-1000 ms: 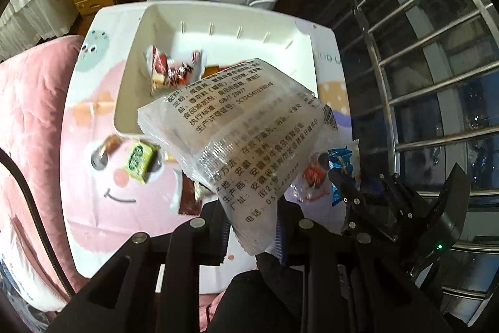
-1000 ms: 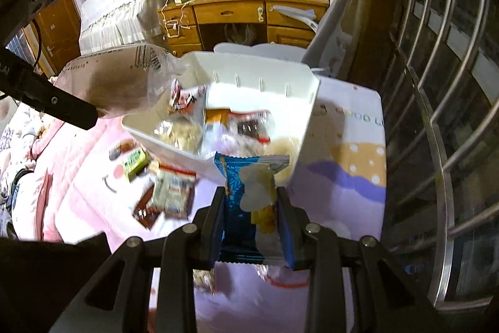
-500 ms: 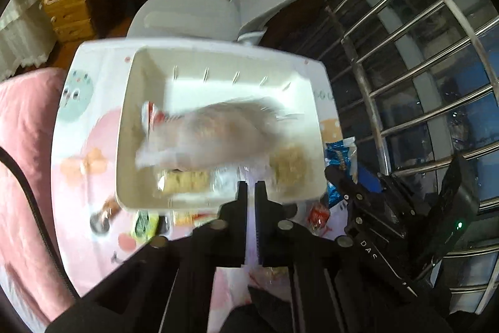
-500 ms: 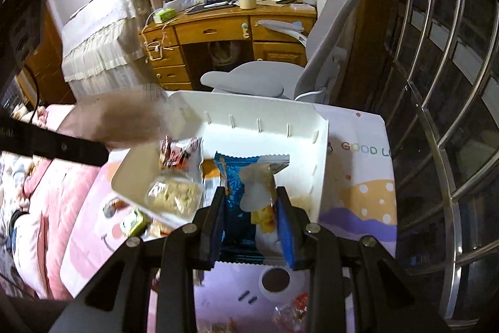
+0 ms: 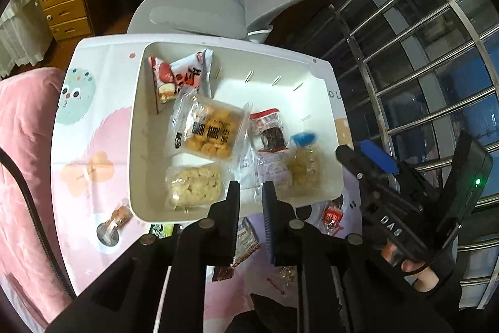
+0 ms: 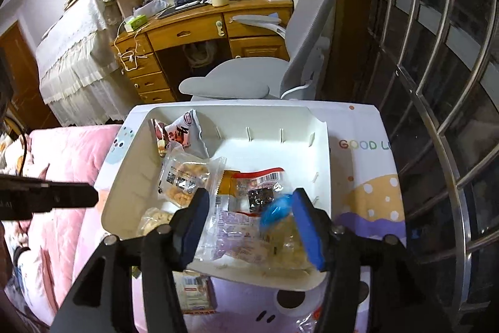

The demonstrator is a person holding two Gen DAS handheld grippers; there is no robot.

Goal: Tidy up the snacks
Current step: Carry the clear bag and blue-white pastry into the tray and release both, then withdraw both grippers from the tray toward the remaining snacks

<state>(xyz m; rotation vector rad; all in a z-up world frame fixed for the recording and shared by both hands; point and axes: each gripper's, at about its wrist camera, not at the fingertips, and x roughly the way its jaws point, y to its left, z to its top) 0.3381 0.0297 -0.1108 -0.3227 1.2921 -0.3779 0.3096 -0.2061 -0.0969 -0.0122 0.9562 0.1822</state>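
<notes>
My left jaws (image 5: 251, 192) are clenched on nothing, poised over the near rim of the white box (image 5: 137, 127); just beyond their tips lie a clear biscuit pack (image 5: 195, 186) and an orange-filled pack (image 5: 209, 130). My right jaws (image 6: 248, 213) are opening, released, with a blurred blue snack (image 6: 276, 213) loose between them, above the box's near right corner. More snacks (image 5: 117, 216) lie on the surface (image 5: 93, 120) beside and beneath my left jaws.

White bin (image 5: 137, 145): matt, smooth plastic. Snack packets inside: glossy crinkled film, clear on the cracker pack (image 5: 207, 130). Low table (image 5: 93, 127): smooth printed top, slight sheen. Quilt (image 6: 62, 152): soft pink stitched cloth. Desk (image 6: 199, 30): varnished wood. Window bars (image 5: 436, 14): shiny metal. Gripper pads (image 6: 307, 227): blue, matt.
</notes>
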